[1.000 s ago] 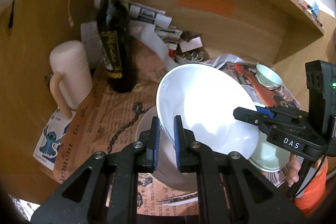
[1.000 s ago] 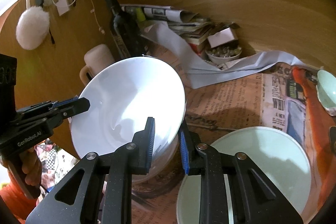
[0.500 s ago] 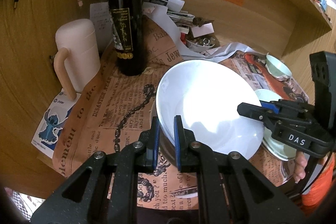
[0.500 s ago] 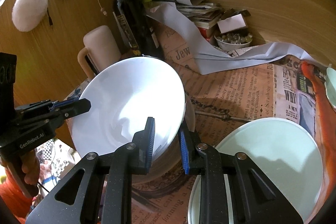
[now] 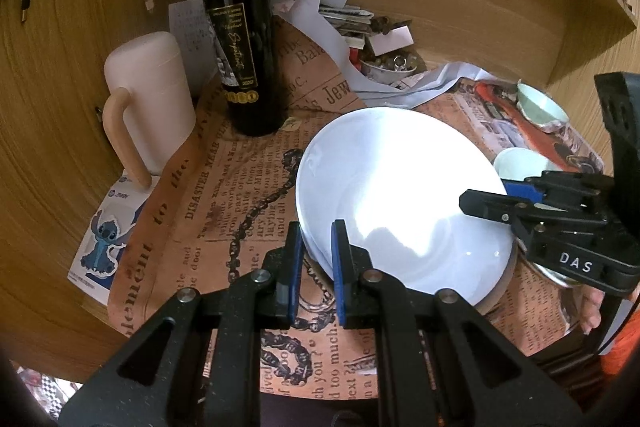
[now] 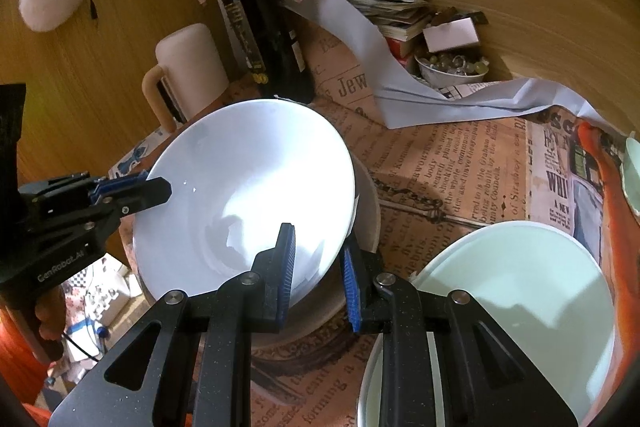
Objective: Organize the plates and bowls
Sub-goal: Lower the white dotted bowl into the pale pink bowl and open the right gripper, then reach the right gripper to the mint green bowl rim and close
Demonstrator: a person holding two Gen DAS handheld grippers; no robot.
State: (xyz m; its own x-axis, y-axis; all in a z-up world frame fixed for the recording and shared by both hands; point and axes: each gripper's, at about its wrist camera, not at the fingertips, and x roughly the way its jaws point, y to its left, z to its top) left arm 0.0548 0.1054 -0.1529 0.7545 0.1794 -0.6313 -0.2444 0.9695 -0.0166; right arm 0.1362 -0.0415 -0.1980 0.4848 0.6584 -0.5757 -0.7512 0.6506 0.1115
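Observation:
A large white bowl (image 5: pixel 400 195) is held between both grippers, low over a beige bowl (image 6: pixel 366 211) on the newspaper-covered table. My left gripper (image 5: pixel 314 259) is shut on the white bowl's left rim. My right gripper (image 6: pixel 318 269) is shut on the opposite rim of the white bowl (image 6: pixel 248 199); it shows in the left wrist view (image 5: pixel 496 201) at the right. A pale green plate (image 6: pixel 516 311) lies to the right.
A dark wine bottle (image 5: pixel 240 39) and a cream mug (image 5: pixel 148 99) stand at the back left. Papers and a small dish of beads (image 6: pixel 452 67) lie at the back. A small green bowl (image 5: pixel 540 107) sits far right. Wooden walls enclose the desk.
Both grippers have lowered the white bowl toward the beige bowl beneath it, and it now sits flatter.

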